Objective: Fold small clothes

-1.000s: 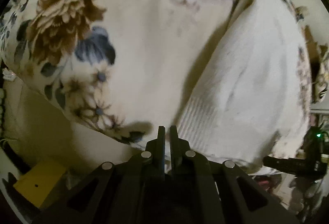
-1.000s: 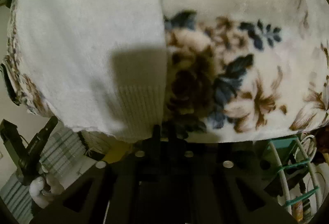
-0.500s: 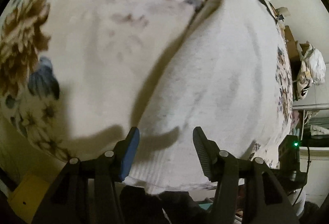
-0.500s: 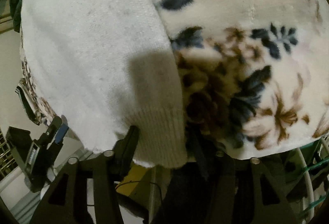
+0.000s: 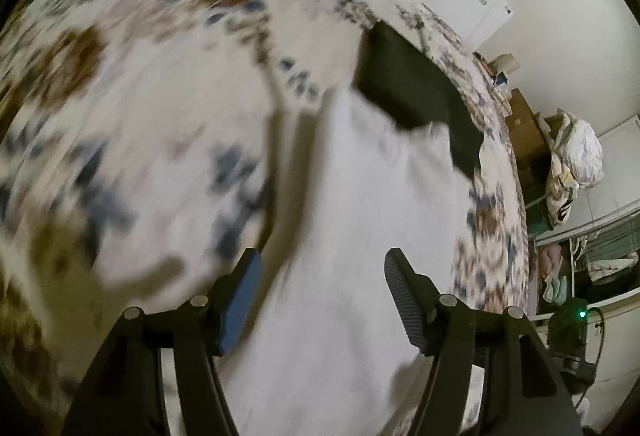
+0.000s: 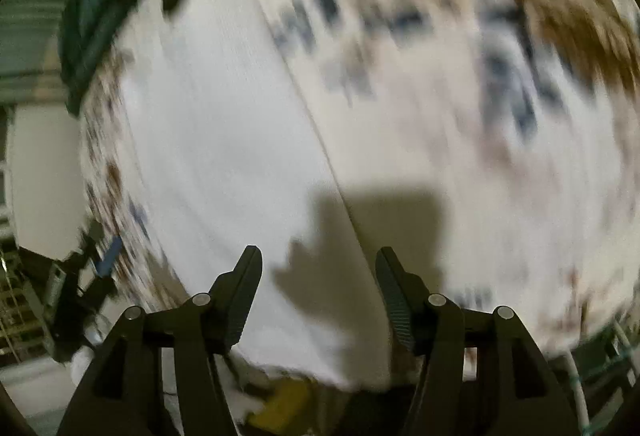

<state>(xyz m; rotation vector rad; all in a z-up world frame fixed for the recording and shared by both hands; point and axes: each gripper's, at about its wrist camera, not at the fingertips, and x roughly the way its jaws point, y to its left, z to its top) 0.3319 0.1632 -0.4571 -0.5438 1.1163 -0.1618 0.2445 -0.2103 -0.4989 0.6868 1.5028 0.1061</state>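
Left claw (image 5: 322, 310) and right claw (image 6: 318, 300) both opening, empty, above white garment (image 5: 352, 256) laid flat on floral blanket (image 5: 152, 108), apparently released for folding; dark clothes (image 5: 416, 96) at one o'clock.

Left gripper (image 5: 322, 298): black plastic frame, angular linkage arms with triangular cutouts, four round silver pivot pins across top. One pad (image 5: 239, 306) blue-faced, other dark with fine ribbing. Right gripper (image 6: 318, 296): same black frame, same four silver pins, both fingers (image 6: 394, 300) dark, ribbed inner faces, tips tapering to narrow edge.
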